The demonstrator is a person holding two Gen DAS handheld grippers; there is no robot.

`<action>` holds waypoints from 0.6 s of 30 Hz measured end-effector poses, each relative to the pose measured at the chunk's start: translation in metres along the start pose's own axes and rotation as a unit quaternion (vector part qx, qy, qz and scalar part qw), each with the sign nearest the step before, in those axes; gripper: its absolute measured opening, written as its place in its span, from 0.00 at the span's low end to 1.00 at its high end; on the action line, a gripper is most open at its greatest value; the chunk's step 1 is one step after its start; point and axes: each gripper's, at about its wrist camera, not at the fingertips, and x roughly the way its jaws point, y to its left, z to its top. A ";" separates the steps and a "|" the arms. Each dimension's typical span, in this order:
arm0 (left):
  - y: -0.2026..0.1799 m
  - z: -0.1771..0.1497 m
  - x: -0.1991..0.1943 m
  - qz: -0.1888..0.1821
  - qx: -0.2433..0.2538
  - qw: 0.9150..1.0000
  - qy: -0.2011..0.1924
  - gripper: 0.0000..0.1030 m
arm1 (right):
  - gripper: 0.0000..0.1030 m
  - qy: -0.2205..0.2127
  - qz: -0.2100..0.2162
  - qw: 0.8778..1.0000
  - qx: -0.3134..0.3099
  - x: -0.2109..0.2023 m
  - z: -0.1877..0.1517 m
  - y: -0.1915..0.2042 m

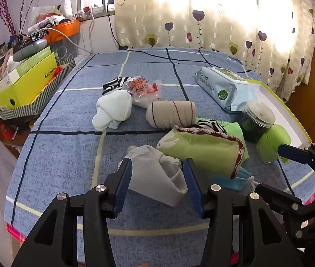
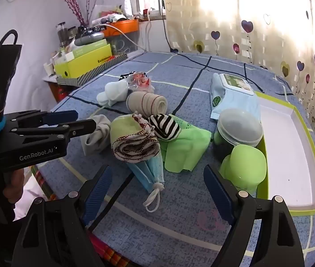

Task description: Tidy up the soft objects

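Note:
My left gripper (image 1: 157,166) is open, its blue pads on either side of a grey-white sock (image 1: 157,173) lying on the blue bed cover; it also shows in the right wrist view (image 2: 72,120) beside that sock (image 2: 97,135). My right gripper (image 2: 157,178) is open and empty above a blue face mask (image 2: 150,173). A rolled green towel with brown trim (image 1: 204,151) (image 2: 133,140), a striped sock (image 2: 164,126), a beige rolled sock (image 1: 170,113) (image 2: 146,103), a pale blue sock (image 1: 112,111) and a green cloth (image 2: 184,149) lie around.
A white tray with green rim (image 2: 291,155) sits at the right. A lidded jar (image 2: 237,131), a green cup (image 2: 244,166), a wipes pack (image 1: 222,86) and a crinkly plastic bag (image 1: 144,89) are on the bed. Boxes (image 1: 28,84) crowd the left side table.

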 end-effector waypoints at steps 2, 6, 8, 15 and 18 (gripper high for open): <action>-0.001 0.000 -0.002 0.003 0.000 1.000 -0.003 0.48 | 0.82 -0.002 0.001 1.000 0.000 0.000 0.000 0.000; 0.002 -0.004 -0.001 0.000 -0.007 1.000 0.000 0.48 | 0.82 -0.002 0.002 1.000 -0.001 0.001 0.002 0.001; 0.003 -0.005 -0.001 0.000 -0.007 1.000 0.000 0.48 | 0.82 -0.002 0.003 1.000 0.000 0.001 0.001 0.001; 0.010 -0.003 0.001 0.004 -0.013 1.000 0.010 0.48 | 0.82 0.000 0.001 1.000 -0.001 0.002 0.002 0.000; 0.012 -0.003 0.001 0.002 -0.017 1.000 0.011 0.48 | 0.82 0.000 0.001 1.000 0.000 0.002 0.002 0.000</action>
